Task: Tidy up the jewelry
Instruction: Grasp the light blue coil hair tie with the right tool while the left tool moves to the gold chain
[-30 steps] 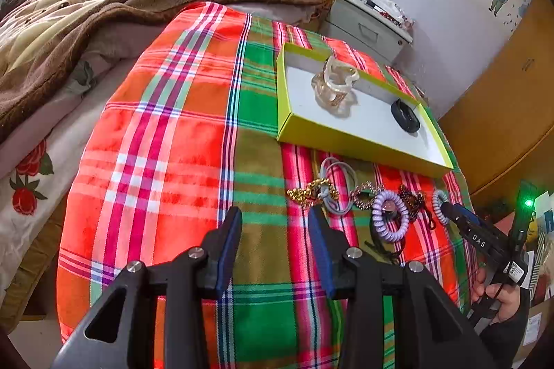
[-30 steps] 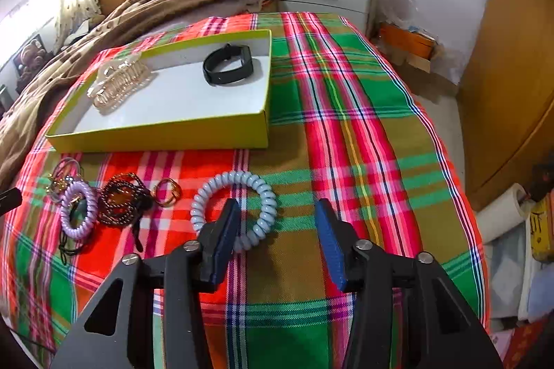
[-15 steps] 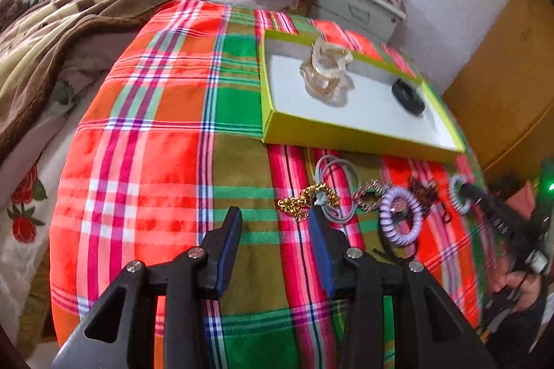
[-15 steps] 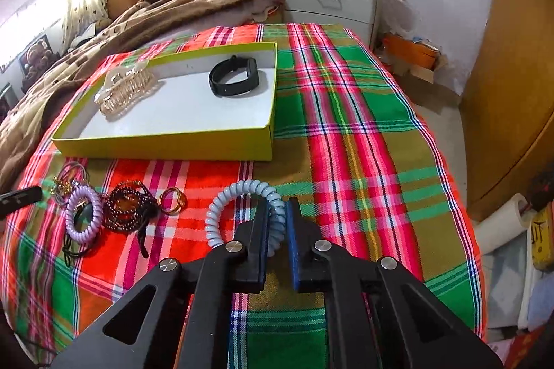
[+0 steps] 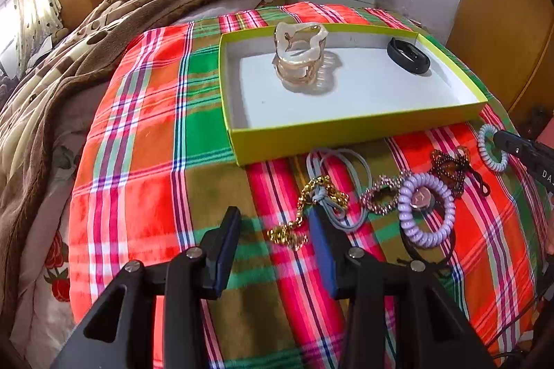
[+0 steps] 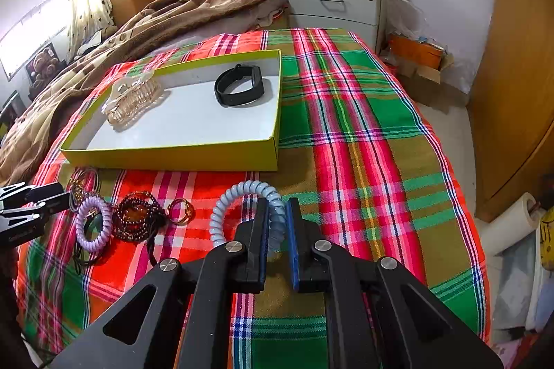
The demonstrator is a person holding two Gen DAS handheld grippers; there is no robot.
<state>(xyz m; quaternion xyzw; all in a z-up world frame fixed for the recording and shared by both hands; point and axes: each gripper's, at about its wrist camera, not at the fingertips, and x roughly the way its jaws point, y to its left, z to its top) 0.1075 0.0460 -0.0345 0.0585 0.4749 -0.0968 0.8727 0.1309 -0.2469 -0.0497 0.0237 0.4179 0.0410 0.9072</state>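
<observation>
Right now your tools work over the bed, w/ its red-green plaid cover. Ahead of both tools sits the yellow-green box, white inside, holding a clear hair claw on its left & a black wristband toward the right.

Your right tool is clamped on the pale blue coil hair tie: the near-right part of the loop sits pinched between the blue pads, the rest of it curving out to the tool's left, just short of the box's front wall.

Your left tool has its jaws wide apart & opening, nothing gripped. The gold chain lies partly between the fingertips, w/ its far end touching the grey elastic ties just ahead. To that tool's right, in a row: a pink sparkly ring-shaped piece, the lilac coil hair tie, then a dark beaded bracelet.
</observation>
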